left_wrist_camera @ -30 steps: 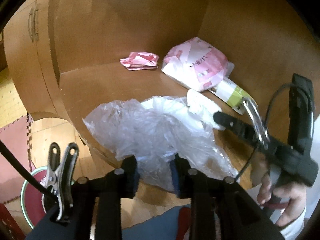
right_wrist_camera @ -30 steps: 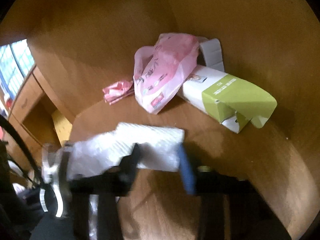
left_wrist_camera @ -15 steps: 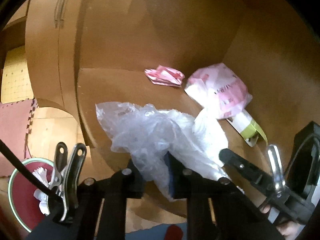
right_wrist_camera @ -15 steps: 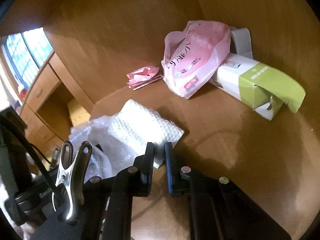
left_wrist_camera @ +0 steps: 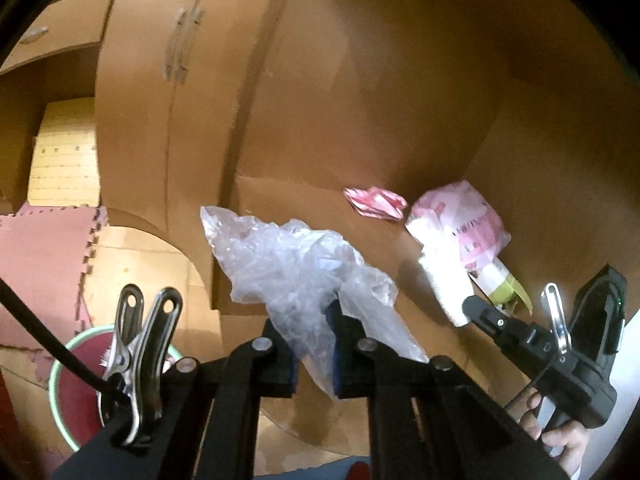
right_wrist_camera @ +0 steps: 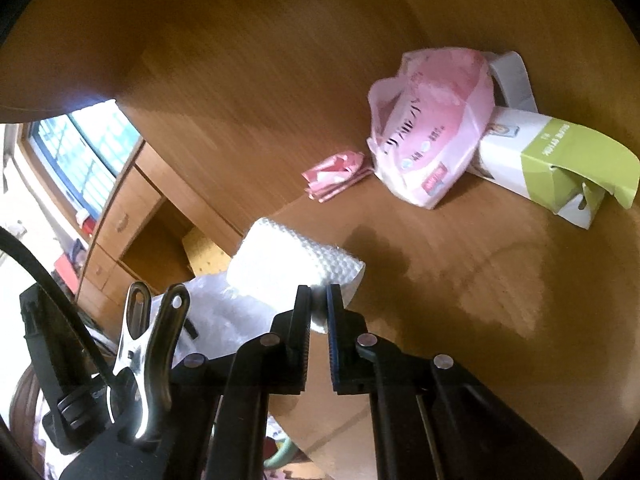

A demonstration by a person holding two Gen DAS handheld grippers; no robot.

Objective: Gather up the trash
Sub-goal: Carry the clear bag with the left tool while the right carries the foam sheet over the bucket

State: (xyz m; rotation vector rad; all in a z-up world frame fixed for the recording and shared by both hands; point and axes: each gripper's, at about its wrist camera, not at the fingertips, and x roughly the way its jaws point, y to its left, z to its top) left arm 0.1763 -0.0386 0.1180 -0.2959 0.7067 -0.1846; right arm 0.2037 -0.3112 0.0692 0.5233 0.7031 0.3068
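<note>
Clamping bag [left_wrist_camera: 296,276] in left gripper [left_wrist_camera: 314,350] and tissue [right_wrist_camera: 296,260] in closing right gripper [right_wrist_camera: 319,312]; wrapper [left_wrist_camera: 376,203], pink pack [right_wrist_camera: 430,128], carton [right_wrist_camera: 560,160] remain on desk [right_wrist_camera: 460,280].

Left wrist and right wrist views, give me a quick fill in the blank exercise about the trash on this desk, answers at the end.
1. The left tongs are shut on a clear ____ bag.
2. The right tongs, closing, pinch a white ____ towel.
3. The pink bag leans on a white and ____ carton.
4. The small folded wrapper beside the pink bag is ____ in colour.

Missing words: plastic; paper; green; pink
</note>
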